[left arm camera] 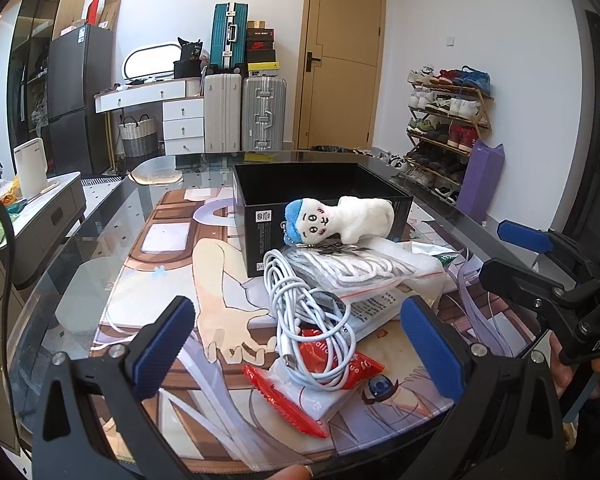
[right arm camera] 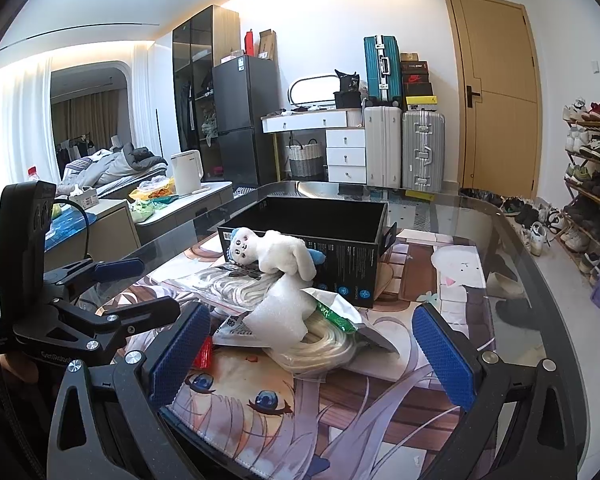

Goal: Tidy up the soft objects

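On top of the heap at the middle of the table lies a small white plush doll [left arm camera: 342, 218] with a blue cap and a drawn face, stretched on its side and leaning against the front wall of an open black box [left arm camera: 300, 200]. From the right wrist view the doll [right arm camera: 274, 254] shows a blue tip at its far end and rests against the box's [right arm camera: 340, 264] near corner. Under it is a clear zip bag of pale coiled cord [left arm camera: 356, 266], and in front of that a bundle of white cable [left arm camera: 312, 320] spills loosely over a red and white packet [left arm camera: 320, 384]. A piece of white foam sheet [right arm camera: 284, 312] and a green wrapper [right arm camera: 334, 314] lie on a coil of clear tubing [right arm camera: 320, 350] on the side nearer the right gripper. Everything sits on a printed cartoon mat [left arm camera: 172, 280] covering a glass table [left arm camera: 80, 240].

The left gripper [left arm camera: 300, 344] hovers low at the near edge of the mat, its blue-padded fingers [left arm camera: 162, 344] spread wide on either side of the cable bundle, gripping nothing. The right gripper [right arm camera: 312, 352] is likewise released, its blue pads [right arm camera: 444, 354] wide apart and aimed at the foam and tubing, touching neither. Each gripper is visible at the edge of the other's view, side by side.
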`<state>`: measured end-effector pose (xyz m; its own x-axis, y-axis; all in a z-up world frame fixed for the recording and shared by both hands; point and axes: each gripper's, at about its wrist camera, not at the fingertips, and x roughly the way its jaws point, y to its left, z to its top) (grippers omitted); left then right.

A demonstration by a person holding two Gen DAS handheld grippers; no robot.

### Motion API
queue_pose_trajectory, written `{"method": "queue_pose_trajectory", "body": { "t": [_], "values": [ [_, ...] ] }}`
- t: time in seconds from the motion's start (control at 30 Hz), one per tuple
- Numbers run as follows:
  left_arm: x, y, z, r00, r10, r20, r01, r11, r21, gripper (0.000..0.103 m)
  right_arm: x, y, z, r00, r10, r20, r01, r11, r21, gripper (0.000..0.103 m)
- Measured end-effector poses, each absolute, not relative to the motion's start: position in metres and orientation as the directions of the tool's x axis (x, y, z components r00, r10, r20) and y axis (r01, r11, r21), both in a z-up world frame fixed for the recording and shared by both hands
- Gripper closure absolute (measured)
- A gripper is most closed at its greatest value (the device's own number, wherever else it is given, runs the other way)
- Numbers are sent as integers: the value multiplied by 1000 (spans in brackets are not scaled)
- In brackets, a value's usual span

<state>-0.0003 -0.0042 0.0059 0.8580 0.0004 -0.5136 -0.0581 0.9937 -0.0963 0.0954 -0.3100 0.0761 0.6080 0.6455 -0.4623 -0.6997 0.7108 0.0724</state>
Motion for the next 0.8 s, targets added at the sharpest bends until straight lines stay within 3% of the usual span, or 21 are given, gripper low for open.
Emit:
{"method": "queue_pose_trajectory", "body": {
  "t": [0.8],
  "values": [
    [-1,-8,9,861,1,-509,-58,994,-97,0,92,-309,74,613,649,-450,-699,712,74,1]
  ]
}}
